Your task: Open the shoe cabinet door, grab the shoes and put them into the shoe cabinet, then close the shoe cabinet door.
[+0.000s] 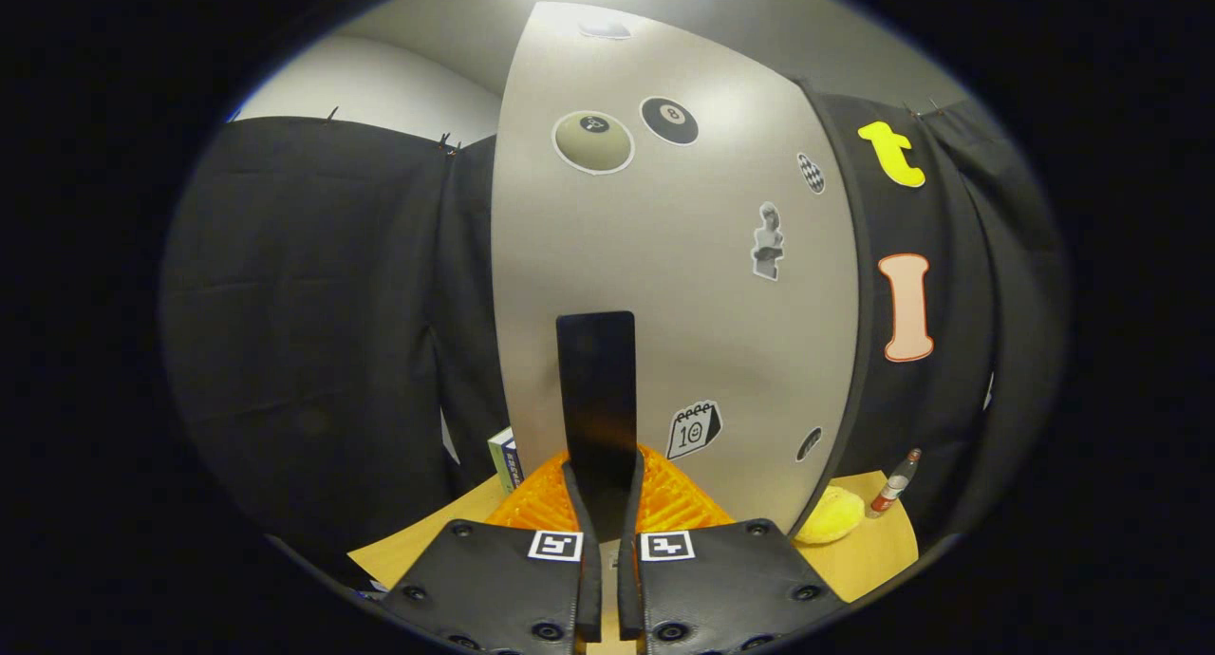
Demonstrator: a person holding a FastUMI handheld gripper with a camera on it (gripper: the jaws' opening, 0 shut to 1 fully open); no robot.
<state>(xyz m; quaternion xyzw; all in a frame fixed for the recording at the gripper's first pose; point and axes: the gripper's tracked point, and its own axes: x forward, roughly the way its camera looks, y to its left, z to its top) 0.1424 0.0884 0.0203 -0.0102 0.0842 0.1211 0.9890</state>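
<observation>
Jaws of your gripper (607, 503) pinch the stiff, slim black handle (596, 389) at frame centre; pull gently, since the light cabinet door (664, 275) should swing easily.

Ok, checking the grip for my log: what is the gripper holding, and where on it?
The gripper is shut on the black handle of the cabinet door, with both fingers pressing on the handle's lower end.
</observation>
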